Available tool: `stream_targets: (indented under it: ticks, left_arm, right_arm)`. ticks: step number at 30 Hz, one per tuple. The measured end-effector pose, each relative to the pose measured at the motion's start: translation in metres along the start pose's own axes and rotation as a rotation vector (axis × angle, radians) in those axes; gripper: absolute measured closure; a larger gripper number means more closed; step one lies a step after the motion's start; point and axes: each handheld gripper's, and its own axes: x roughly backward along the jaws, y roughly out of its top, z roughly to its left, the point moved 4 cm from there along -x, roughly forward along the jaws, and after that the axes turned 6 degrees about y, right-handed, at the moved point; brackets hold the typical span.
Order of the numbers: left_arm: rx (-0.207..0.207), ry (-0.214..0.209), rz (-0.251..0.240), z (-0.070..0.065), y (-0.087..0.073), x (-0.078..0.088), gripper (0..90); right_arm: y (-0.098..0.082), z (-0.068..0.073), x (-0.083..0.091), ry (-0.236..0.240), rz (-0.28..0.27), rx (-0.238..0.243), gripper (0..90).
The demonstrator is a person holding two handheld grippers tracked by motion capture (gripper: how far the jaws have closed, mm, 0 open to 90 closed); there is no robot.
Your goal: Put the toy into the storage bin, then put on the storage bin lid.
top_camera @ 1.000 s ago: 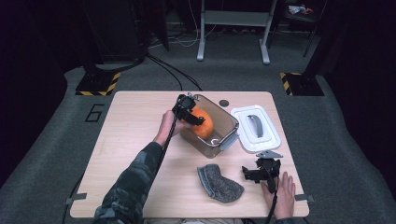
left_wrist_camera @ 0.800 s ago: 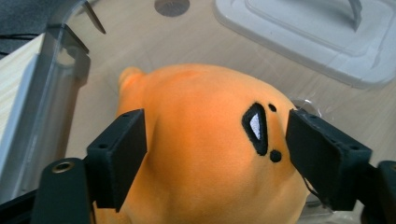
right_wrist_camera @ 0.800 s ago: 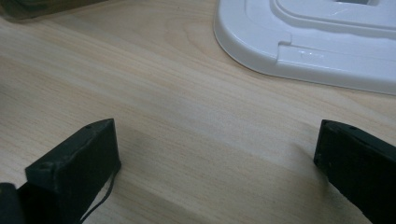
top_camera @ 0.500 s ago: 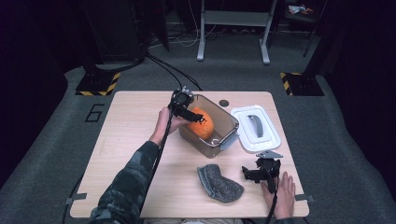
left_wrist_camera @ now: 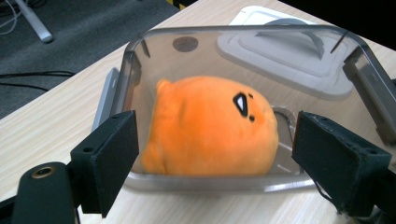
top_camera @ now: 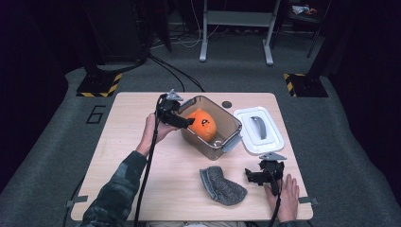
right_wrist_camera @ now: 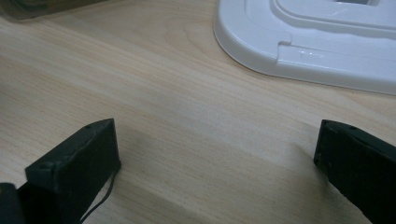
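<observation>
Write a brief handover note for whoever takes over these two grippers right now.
Left gripper: open; its jaws have just been opening, nothing between them, at the near rim of the clear box.
Right gripper: open on the table, holding nothing.
Done: orange plush toy lies inside the box.
Left: probably the white lid, lying beside the box, and the grey cloth, untouched.

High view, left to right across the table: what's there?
Left tool, jaws open and just been opening with nothing between them → orange plush toy in the clear plastic container → white container lid with grey handle. The grey knitted cloth and right tool sit nearer the person and overlap these, so they are left out.
</observation>
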Motion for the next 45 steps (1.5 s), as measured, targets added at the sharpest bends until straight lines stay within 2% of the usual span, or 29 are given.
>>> stream_targets:
  ticks: [10,17,19,21,24,25,29,31,33,34,36,37,38,39,41,42,43,44,45]
  left_arm:
    - [0.026,0.047,-0.028,0.009,-0.043,0.028,13.4]
    - [0.063,0.078,-0.021,0.016,-0.086,0.037,11.4]
    - [0.061,0.108,-0.012,0.017,-0.099,0.036,11.3]
    - [0.078,0.107,0.000,0.018,-0.115,0.035,10.8]
    - [0.090,0.132,0.025,0.020,-0.136,0.030,9.2]
    - [0.105,0.124,0.039,0.020,-0.143,0.029,8.9]
    - [0.129,0.141,0.082,0.024,-0.170,0.021,8.3]
    - [0.166,0.152,0.084,0.025,-0.181,0.018,8.0]
    - [0.182,0.169,0.087,0.025,-0.192,0.015,7.8]
    - [0.172,0.170,0.105,0.026,-0.196,0.014,7.8]
    - [0.187,0.163,0.126,0.027,-0.202,0.011,6.6]
    - [0.181,0.168,0.141,0.029,-0.204,0.010,6.2]
    - [0.186,0.177,0.139,0.029,-0.205,0.009,6.2]
    - [0.161,0.196,0.139,0.029,-0.207,0.009,6.5]
    - [0.143,0.208,0.154,0.027,-0.211,0.007,7.5]
    - [0.137,0.193,0.156,0.027,-0.213,0.005,7.1]
    - [0.165,0.193,0.144,0.027,-0.214,0.005,6.2]
    - [0.165,0.193,0.144,0.027,-0.215,0.006,6.3]
    - [0.164,0.192,0.138,0.027,-0.216,0.006,6.4]
  right_arm:
    - [0.000,0.000,0.000,-0.005,-0.001,-0.006,0.0]
    - [0.000,0.000,0.000,-0.005,0.000,-0.007,0.0]
    - [0.000,0.001,0.000,-0.005,0.000,-0.007,0.0]
    - [0.000,0.001,0.000,-0.005,0.000,-0.007,0.0]
    - [0.000,0.000,0.000,0.009,0.003,0.004,0.0]
    - [0.000,-0.001,0.000,0.011,0.002,0.011,0.0]
    - [0.000,-0.001,0.000,0.016,-0.003,0.012,0.0]
    - [-0.001,-0.002,0.002,0.031,0.005,0.031,0.0]
    - [-0.001,-0.003,0.003,0.040,0.010,0.039,0.0]
    - [-0.001,-0.004,0.003,0.042,0.014,0.041,0.0]
    - [-0.001,-0.005,0.003,0.050,0.022,0.053,0.0]
    - [-0.001,-0.006,0.004,0.056,0.034,0.063,0.0]
    - [-0.001,-0.005,0.003,0.051,0.029,0.049,0.0]
    - [0.000,-0.005,0.003,0.047,0.026,0.036,0.0]
    - [0.001,-0.007,0.003,0.041,0.031,0.031,0.0]
    - [0.001,-0.007,0.003,0.046,0.033,0.027,0.1]
    - [0.002,-0.009,0.004,0.049,0.033,0.026,0.8]
    - [0.003,-0.010,0.004,0.055,0.033,0.009,0.7]
    - [0.004,-0.014,0.005,0.066,0.034,0.028,1.0]
